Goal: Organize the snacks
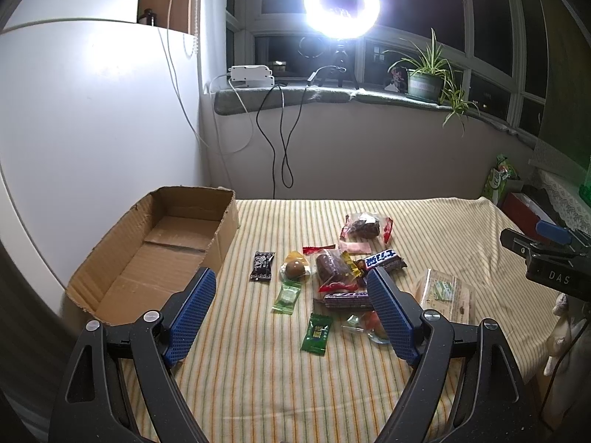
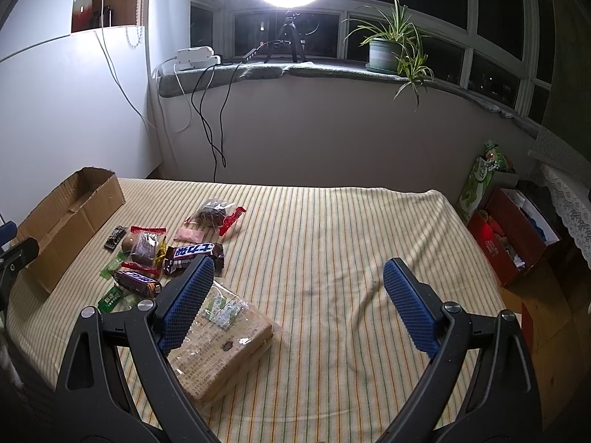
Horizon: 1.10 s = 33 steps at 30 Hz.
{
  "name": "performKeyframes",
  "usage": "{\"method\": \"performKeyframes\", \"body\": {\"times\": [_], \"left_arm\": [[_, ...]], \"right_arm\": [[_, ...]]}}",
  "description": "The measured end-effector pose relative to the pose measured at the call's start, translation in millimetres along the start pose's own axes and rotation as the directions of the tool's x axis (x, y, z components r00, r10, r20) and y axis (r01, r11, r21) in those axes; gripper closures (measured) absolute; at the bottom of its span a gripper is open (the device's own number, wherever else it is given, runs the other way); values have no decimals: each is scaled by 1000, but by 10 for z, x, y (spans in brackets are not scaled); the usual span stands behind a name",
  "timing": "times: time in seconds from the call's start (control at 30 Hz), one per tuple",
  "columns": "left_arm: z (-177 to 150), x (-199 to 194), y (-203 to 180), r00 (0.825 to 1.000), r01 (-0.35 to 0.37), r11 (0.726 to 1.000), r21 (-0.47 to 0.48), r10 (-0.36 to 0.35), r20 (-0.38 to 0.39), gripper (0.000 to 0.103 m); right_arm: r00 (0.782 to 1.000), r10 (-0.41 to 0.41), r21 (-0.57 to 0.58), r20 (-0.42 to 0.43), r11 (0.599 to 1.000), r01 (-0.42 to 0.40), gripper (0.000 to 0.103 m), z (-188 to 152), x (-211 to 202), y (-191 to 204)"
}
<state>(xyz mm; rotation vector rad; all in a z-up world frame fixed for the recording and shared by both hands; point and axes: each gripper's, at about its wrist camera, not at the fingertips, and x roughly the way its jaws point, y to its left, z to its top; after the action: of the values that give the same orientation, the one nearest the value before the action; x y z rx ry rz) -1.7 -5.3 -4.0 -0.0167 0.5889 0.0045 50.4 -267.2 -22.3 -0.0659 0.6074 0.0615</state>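
A pile of wrapped snacks lies on the striped cloth: two Snickers bars [image 1: 382,260] [image 2: 137,282], a brown cake in clear wrap [image 1: 331,268], a black sachet [image 1: 262,265], green candies [image 1: 316,333] and a kiwi-like jelly cup [image 1: 292,268]. An open, empty cardboard box [image 1: 159,254] [image 2: 70,217] sits at the left. My left gripper [image 1: 291,313] hovers open just short of the pile, holding nothing. My right gripper [image 2: 299,302] is open over bare cloth. A flat clear-wrapped cracker pack [image 2: 221,347] [image 1: 445,295] lies under its left finger.
The striped table [image 2: 351,240] ends at a wall on the far side. A ring light [image 1: 341,2] on a tripod, a potted plant [image 2: 388,51] and cables sit on the windowsill. Red and green boxes [image 2: 513,236] stand on the floor to the right.
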Motion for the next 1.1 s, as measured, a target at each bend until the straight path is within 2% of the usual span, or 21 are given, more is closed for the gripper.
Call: {"method": "performKeyframes", "body": {"times": [0.53,0.77,0.83,0.93,1.1], "left_arm": [[5,15,4,1000,4,1000,-2,-4,-3,19],[-15,86,-39,999,27,1000,-3,-27,-24,19],[-16,118,-53,999,42,999,-1,-42,-34,19],[-29,207,-110,995,82,997,1,-82,-62,19],[-89,414,-263,970,199,980,-13,-199,-141,19]], "right_arm": [[1000,1,0,-2,1000,-1,8,-5,7,13],[1000,8,-1,-15,1000,-8,8,-41,48,18],[1000,18,1,-24,1000,-18,8,-51,78,15],[995,80,28,-62,997,-78,8,-88,163,-12],[973,187,103,-134,979,-174,8,-207,349,-69]]}}
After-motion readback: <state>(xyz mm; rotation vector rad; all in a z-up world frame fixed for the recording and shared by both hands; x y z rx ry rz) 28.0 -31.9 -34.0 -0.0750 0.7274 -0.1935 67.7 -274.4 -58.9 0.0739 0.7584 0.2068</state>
